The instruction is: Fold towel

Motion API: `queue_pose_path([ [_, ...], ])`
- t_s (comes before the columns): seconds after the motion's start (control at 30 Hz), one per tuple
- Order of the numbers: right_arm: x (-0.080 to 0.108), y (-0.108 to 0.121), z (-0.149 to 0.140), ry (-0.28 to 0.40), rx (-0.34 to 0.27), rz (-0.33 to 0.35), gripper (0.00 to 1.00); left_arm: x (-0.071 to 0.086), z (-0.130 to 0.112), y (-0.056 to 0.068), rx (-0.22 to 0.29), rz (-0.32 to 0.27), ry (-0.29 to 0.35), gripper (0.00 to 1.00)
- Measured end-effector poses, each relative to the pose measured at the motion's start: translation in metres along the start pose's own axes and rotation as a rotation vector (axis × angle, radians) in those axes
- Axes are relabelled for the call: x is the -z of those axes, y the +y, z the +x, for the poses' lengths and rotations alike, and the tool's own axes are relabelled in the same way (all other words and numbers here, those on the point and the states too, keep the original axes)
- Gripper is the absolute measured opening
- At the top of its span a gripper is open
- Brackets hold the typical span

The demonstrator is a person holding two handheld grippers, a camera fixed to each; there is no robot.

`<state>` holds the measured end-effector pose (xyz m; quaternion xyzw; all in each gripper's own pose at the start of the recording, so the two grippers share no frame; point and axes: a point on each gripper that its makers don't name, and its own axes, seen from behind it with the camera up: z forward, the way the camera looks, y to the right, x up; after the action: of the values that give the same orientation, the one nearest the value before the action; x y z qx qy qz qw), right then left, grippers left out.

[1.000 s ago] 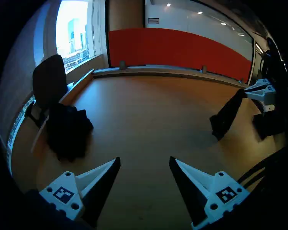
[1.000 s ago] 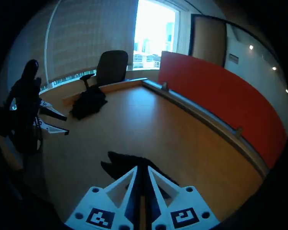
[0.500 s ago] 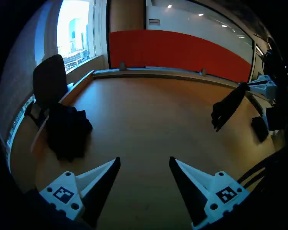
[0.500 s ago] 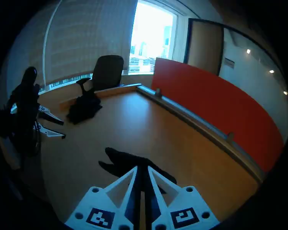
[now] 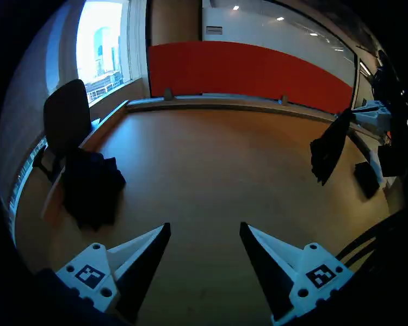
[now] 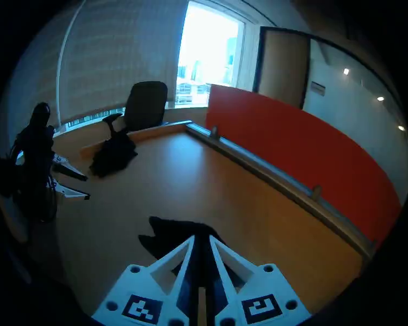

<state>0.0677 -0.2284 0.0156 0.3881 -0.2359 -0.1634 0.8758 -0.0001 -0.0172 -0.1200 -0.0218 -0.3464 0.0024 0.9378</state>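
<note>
Towel (image 6: pixel 163 239) hangs limp from right gripper (image 6: pixel 202 250), clamped on its edge; likely light, soft. Left gripper (image 5: pixel 204 239), fingers apart: take dangling corner at 3 o'clock.

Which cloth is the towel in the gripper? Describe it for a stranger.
Start at the long wooden table edged by the red partition. At its end away from the window, the towel dangles from the shut right gripper. The other dark cloth lies crumpled by the office chair.
</note>
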Motion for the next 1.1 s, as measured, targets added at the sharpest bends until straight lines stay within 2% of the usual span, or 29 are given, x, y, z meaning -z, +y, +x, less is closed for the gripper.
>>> queue_pose_path([
  [0.5,0.032,0.051,-0.022,-0.008,-0.053,-0.060,0.06,-0.009,0.006,0.015,-0.009,-0.010,-0.006,0.94],
  [1.1,0.084,0.142,-0.064,-0.038,-0.103,-0.147,0.05,-0.017,0.013,0.036,-0.020,-0.004,-0.013,0.94],
])
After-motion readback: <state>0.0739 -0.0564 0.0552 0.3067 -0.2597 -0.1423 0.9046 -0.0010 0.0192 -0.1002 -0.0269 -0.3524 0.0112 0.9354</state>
